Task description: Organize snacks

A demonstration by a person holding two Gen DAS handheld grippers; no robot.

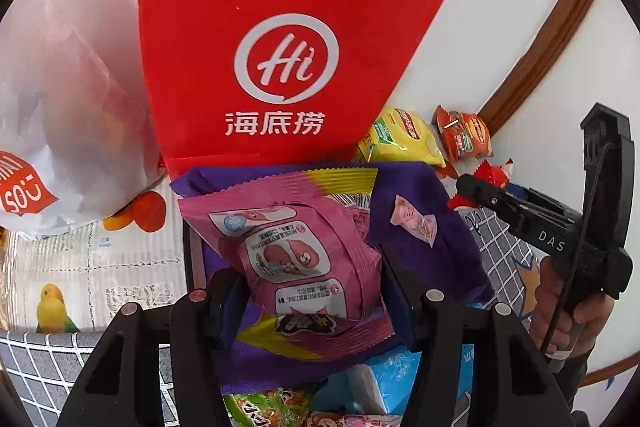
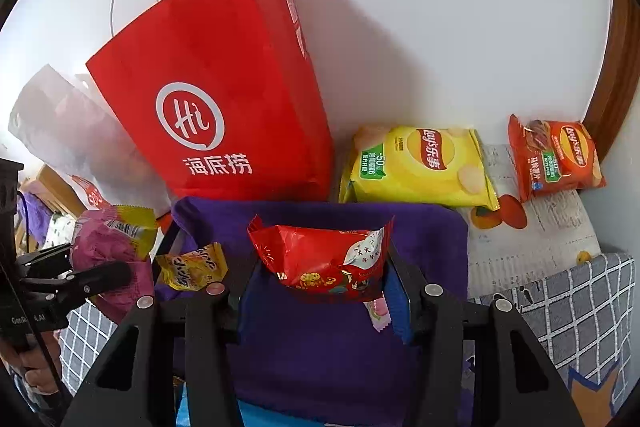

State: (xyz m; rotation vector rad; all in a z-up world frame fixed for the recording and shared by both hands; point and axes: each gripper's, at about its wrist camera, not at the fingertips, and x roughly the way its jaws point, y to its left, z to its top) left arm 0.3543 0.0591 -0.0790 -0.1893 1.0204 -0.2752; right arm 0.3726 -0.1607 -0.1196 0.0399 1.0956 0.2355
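My left gripper is shut on a pink snack packet and holds it above a purple cloth. It also shows in the right wrist view at the left. My right gripper is shut on a red snack packet over the same purple cloth. A small pink candy lies on the cloth. A small yellow snack packet lies at the cloth's left side. A red paper bag stands upright just behind the cloth.
A yellow chips bag and an orange chips bag lie against the wall at the right. A white plastic bag stands left of the red bag. More snacks and a blue tissue pack lie below the cloth.
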